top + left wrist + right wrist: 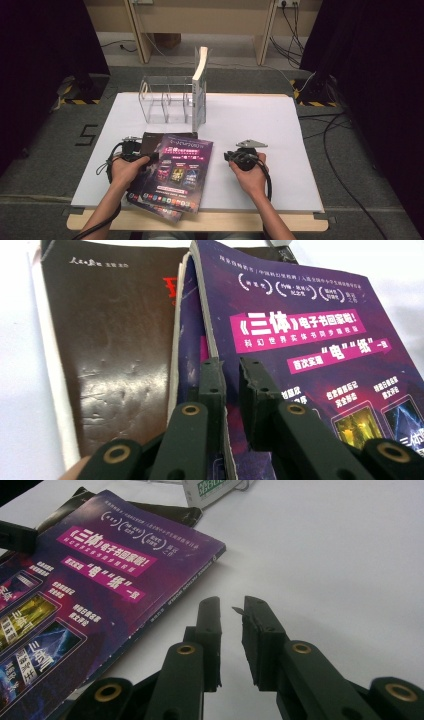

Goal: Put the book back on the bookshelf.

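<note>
The purple book lies on the table with its left edge pinched in my left gripper, over a brown book beside it. My right gripper hovers right of it, slightly parted, holding nothing.

At lower centre of the frame the left gripper straddles the edge of the purple book, apparently clamping its cover, with the brown book at left.
</note>
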